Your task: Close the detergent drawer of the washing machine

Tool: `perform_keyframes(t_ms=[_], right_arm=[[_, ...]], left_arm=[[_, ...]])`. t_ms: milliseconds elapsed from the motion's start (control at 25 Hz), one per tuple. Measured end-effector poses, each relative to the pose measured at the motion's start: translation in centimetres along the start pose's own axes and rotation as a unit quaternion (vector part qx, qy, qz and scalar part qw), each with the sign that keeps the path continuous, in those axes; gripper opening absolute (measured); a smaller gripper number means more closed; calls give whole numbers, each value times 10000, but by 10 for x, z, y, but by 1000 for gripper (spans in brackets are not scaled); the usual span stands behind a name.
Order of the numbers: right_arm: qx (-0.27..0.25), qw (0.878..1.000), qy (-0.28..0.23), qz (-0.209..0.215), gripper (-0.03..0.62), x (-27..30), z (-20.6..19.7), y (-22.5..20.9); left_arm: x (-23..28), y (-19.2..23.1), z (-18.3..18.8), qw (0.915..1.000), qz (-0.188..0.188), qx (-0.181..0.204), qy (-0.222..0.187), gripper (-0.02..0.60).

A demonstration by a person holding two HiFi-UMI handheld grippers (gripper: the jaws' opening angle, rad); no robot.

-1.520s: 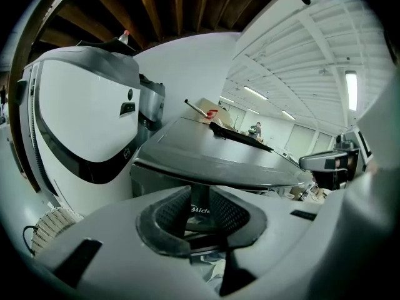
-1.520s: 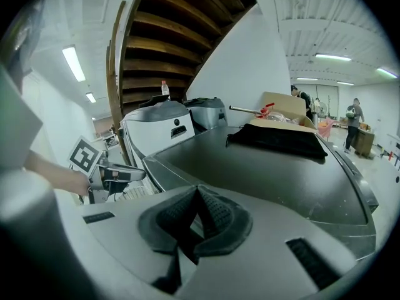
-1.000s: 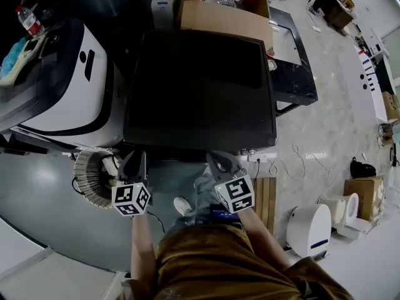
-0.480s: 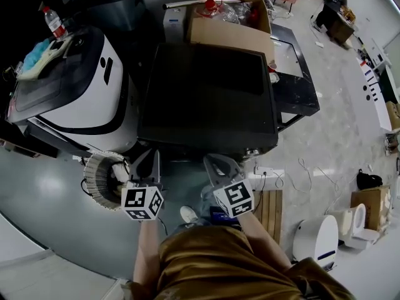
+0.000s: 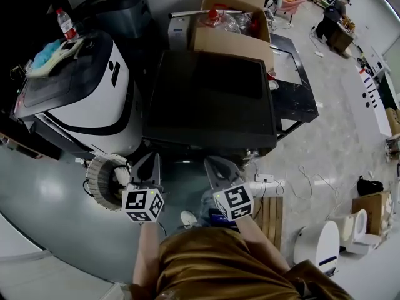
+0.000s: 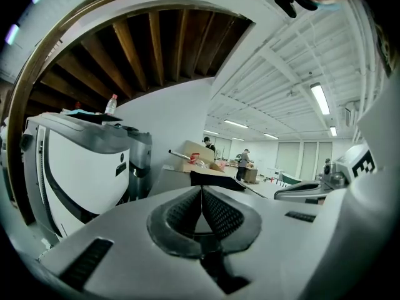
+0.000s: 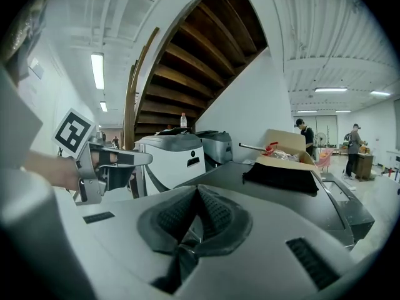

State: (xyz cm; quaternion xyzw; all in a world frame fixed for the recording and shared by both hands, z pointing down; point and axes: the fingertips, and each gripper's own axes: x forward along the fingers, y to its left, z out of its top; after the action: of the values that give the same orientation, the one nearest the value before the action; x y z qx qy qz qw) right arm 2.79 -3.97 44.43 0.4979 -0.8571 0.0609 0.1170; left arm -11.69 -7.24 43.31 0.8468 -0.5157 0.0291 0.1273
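- Wooden staircase (image 6: pixel 164 45): only the two gripper views show its underside, which rises over the white wall; the head view looks down and misses it.
- Washing machine (image 5: pixel 209 102): a dark-topped box in the middle of the head view, just ahead of both grippers. From above only its top shows. The gripper views look low across that top (image 7: pixel 325 205), so no view shows the front, and the detergent drawer cannot be made out.
- White machine with a grey lid (image 5: pixel 84 95): stands just beside the washing machine on its left, seen side-on in the left gripper view (image 6: pixel 81 167).
- Cardboard box (image 5: pixel 232 33): open, behind the washing machine's far edge, with clear plastic and something red inside.
- Left gripper (image 5: pixel 149 160): held low at the washing machine's near left corner. Its own view shows the jaws pressed together with nothing between them (image 6: pixel 201 195).
- Right gripper (image 5: pixel 217 165): near the front edge, apart from the left one. Its jaws are likewise together and empty (image 7: pixel 196 197). Its view also catches the left gripper side-on, with a hand behind it.
- Red-capped bottle (image 5: pixel 65 22): upright behind the white machine.
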Motion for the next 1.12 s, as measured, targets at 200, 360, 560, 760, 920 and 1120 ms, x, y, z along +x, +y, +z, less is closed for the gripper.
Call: perform_keyframes(t_ms=[200,360,560,760,920,1120], right_arm=[[-22,10000,-61,-18,12,-7,3,7],[-121,9999,-102,-30,12,-10,6,9],[-197,9997,-87,-80,12,-15,4,8],[-198,9996,-73,-171,12,-23,1,1],[-159,9997,-94,-169,12,-26,1,-1],[-176,9998,-90,-96,12,-26,0,3]], left_arm=[[-7,-5,1,9999,-43,100,6,28],[-11,-4,2,10000,-21,42,-46,28],[-12,-3,-1,9999,-26,-57,-78,28],[-15,-1,0,9998,4,-144,-133,28],[-16,-1,-1,9995,27,-274,-166,28],[-20,1,-4,9993,110,-326,-135,28]])
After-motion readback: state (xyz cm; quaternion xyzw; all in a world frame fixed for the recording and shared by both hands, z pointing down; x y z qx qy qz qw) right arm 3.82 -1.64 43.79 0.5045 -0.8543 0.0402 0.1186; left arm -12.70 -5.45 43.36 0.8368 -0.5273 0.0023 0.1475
